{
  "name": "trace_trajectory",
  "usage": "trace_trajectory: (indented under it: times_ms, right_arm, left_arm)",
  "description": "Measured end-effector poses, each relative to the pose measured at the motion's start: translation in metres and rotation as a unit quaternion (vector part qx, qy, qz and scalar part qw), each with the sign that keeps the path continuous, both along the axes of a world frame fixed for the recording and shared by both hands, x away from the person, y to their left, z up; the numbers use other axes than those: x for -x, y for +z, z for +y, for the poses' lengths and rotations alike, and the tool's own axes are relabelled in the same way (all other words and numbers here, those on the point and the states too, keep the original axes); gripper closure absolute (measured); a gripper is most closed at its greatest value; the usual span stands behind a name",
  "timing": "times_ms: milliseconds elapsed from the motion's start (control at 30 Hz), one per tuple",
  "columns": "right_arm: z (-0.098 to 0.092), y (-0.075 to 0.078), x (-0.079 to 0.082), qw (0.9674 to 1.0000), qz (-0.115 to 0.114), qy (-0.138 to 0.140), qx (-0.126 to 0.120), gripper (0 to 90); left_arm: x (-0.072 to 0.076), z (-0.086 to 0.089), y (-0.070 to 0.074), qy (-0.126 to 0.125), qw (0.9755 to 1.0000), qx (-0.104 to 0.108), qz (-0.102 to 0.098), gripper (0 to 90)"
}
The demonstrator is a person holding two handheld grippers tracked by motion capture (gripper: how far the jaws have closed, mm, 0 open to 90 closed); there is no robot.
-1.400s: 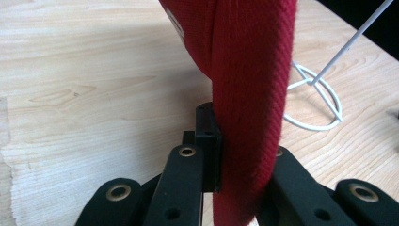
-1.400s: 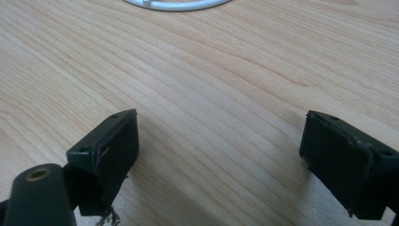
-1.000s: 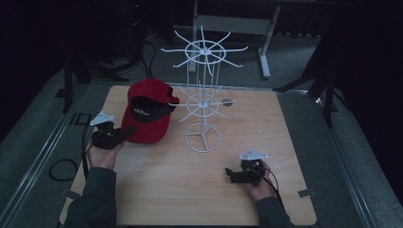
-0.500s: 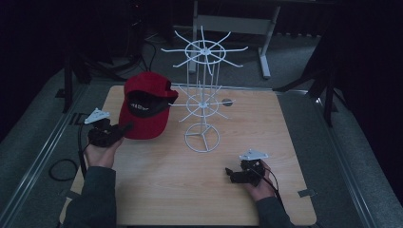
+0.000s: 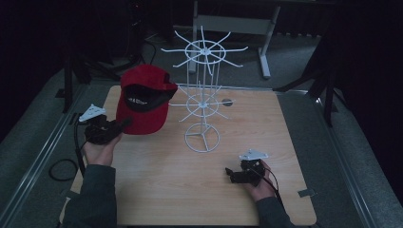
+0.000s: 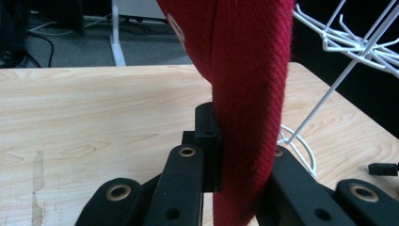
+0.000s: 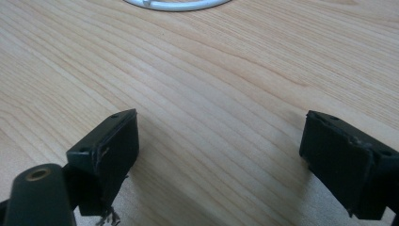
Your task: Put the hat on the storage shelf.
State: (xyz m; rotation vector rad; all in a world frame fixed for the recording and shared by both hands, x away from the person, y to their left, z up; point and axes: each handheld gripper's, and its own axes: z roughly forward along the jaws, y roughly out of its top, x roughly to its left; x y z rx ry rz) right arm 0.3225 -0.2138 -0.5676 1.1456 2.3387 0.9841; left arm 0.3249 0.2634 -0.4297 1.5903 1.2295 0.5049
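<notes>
The red cotton baseball cap [image 5: 142, 102] hangs clear of the pale wooden counter [image 5: 157, 185], off its left-rear part and just to the left of the white wire rotating display rack [image 5: 203, 97]. Its opening and dark lining face the high camera, and the crown sits above the bill. The left gripper [image 5: 113, 129] is clamped on the cap's lower edge; in the left gripper view the red twill [image 6: 247, 94] passes straight between the black jaws, pinched tight.

The work in hand looks like hanging the cap on one of the rack's wire hooks. To do that well, the cap should go high enough that its rim clears the lower ring of hooks [image 5: 199, 103] before it travels sideways, otherwise the fabric may snag a prong and turn the rack. The hold is on a thin edge of cloth, so the cap will swing and sag; a slow, steady carry should keep it from twisting. Bringing the open side toward a hook tip, then lowering so the hook catches the back of the crown or strap, seems the surest way.

The right gripper [image 5: 236, 175] rests low on the counter's front right, well apart from the cap, jaws spread wide over bare wood. It could steady the rack's round base [image 5: 202, 138] if the rack tips or spins.
</notes>
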Motion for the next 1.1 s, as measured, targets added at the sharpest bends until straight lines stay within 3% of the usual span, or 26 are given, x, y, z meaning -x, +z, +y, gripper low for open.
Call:
trace_trajectory:
  times_ms: [767, 1100]
  right_arm:
    - [0.0, 0.0, 0.0, 1.0, 0.001, 0.0, 0.0, 12.1]
    - [0.0, 0.0, 0.0, 1.0, 0.001, 0.0, 0.001, 12.1]
  left_arm:
    - [0.007, 0.004, 0.022, 0.012, 0.9992, 0.018, -0.034, 85.7]
    - [0.012, 0.002, 0.033, 0.026, 0.9976, 0.026, -0.058, 85.7]
